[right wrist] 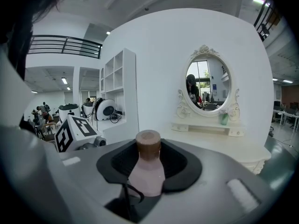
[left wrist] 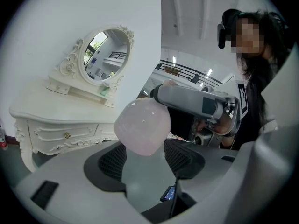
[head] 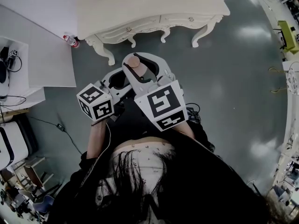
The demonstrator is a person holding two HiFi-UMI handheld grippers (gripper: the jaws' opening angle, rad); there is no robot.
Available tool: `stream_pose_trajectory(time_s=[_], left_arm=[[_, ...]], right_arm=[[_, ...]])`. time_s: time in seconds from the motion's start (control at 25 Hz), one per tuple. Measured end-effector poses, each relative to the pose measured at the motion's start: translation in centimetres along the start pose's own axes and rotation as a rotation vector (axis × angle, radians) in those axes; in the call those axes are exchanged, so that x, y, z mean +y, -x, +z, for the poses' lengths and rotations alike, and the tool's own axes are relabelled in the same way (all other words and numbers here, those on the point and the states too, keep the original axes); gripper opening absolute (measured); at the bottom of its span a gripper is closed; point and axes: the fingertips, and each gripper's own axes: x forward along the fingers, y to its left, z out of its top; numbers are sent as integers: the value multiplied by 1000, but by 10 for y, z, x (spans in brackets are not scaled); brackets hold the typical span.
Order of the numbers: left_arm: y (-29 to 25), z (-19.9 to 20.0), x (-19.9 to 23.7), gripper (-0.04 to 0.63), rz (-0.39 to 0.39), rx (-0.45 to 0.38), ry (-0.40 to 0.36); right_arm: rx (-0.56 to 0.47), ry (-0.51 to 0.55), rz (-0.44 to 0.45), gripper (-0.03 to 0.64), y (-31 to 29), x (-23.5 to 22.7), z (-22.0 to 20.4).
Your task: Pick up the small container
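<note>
Head view first: I've got the small container point(head: 134, 61) up in the air over the grey floor point(head: 233, 78), just in front of the white bench point(head: 154, 3) and touching neither. It sits inside the jaws of my right hand-held gripper point(head: 140, 64), and my left hand-held gripper point(head: 119, 78) is tucked in right beside it from the lower left. So I'd say the pick-up itself is basically done, and all that's left is keeping it steady and sorting out which gripper keeps it. Left gripper view: the left jaws stand apart with the container's rounded pink body at their tips. Honestly I can't tell if the pads are squeezing it or just sitting around it. The bench and its oval mirror point(left wrist: 105, 55) are off to the left. Right gripper view: this one's clearer. The right pads are closed in on the pink body from both sides, with the brown cap point(right wrist: 148, 146) poking up above them, so that gripper is pinching the container. As for writing, I see no brand or label on the container in any view. The marker cubes point(head: 96, 102) only carry black-and-white square patterns, no words. There's a little bottle point(head: 71, 40) with a red band on the floor by the bench leg, way too small to read.
</note>
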Motion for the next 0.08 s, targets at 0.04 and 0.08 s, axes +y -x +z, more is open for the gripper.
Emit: stream_pose_trajectory(time_s=[0.04, 0.08], left_arm=[[0, 0, 0, 238, 1, 0, 0], [0, 0, 1, 238, 2, 0, 0]], right_arm=[[0, 1, 1, 149, 0, 0, 0], [0, 1, 1, 149, 0, 0, 0]])
